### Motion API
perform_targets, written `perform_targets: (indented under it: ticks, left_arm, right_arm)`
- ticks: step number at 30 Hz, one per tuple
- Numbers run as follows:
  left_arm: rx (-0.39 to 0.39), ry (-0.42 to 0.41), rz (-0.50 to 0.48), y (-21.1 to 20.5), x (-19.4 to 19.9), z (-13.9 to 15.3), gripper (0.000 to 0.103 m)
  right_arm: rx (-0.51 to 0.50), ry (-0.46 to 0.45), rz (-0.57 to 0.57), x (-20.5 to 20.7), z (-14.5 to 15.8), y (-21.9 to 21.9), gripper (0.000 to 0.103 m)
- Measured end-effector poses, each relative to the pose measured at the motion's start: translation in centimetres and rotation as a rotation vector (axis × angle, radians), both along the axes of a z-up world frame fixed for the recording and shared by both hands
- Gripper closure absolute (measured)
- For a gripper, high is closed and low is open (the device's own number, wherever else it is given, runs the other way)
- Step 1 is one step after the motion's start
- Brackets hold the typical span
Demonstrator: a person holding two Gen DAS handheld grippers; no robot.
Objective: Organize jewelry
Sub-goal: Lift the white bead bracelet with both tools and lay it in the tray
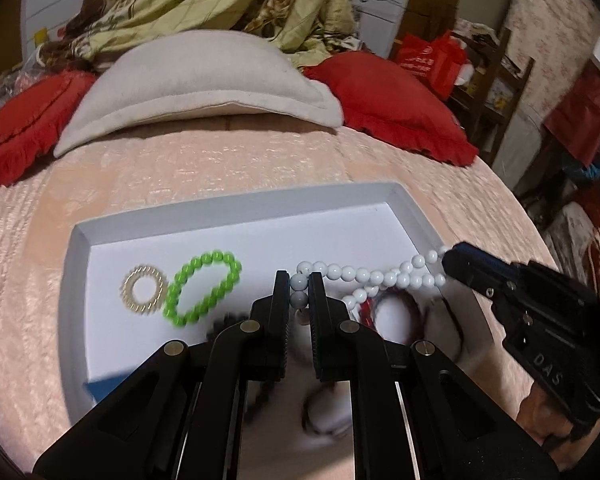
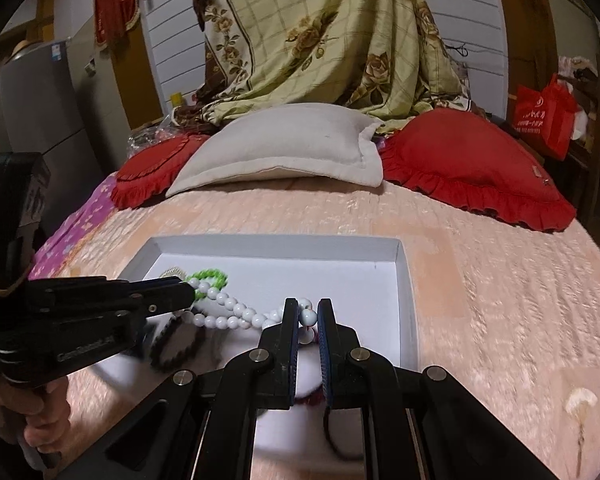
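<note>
A white bead necklace (image 1: 380, 278) hangs stretched between both grippers above a white tray (image 1: 236, 210) on the bed. My left gripper (image 1: 299, 280) is shut on beads at one end. My right gripper (image 1: 448, 259) is shut on the other end, over the tray's right rim. In the right wrist view, the right gripper (image 2: 308, 308) pinches a white bead, and the necklace (image 2: 236, 312) runs left to the left gripper (image 2: 188, 290). In the tray (image 2: 276, 242) lie a green bead bracelet (image 1: 202, 288), a gold ring bracelet (image 1: 144, 290), a black toothed bracelet (image 2: 176, 344) and a dark red one (image 1: 396, 306), partly hidden.
The tray sits on a pink bedspread (image 1: 220, 160). Behind it lie a grey-white pillow (image 1: 204, 84), two red frilled pillows (image 1: 396, 100) and a floral blanket (image 2: 320, 40). A small pale shell-like ornament (image 2: 580, 404) lies on the bedspread at the right. A hand (image 2: 32, 420) grips the left tool.
</note>
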State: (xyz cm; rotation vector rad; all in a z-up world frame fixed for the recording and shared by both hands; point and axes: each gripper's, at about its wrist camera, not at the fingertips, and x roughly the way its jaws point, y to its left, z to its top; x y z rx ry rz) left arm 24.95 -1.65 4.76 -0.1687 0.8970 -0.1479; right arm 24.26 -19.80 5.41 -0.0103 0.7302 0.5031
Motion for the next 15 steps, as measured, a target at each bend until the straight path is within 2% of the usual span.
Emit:
perform_targets:
  ticks: [7,14,15]
  left_arm:
    - [0.001,0.063,0.048,-0.4,3.6,-2.9,0.096]
    - [0.014,0.079,0.077,-0.4,4.2,-3.5,0.096]
    - [0.015,0.073,0.089,-0.3,4.2,-3.4,0.092]
  right_arm:
    - [0.026,0.089,-0.055,5.0,-2.5,0.3,0.094]
    - [0.021,0.159,-0.049,6.5,-4.4,0.6,0.095]
    - [0.017,0.157,-0.06,6.5,-4.4,0.6,0.095]
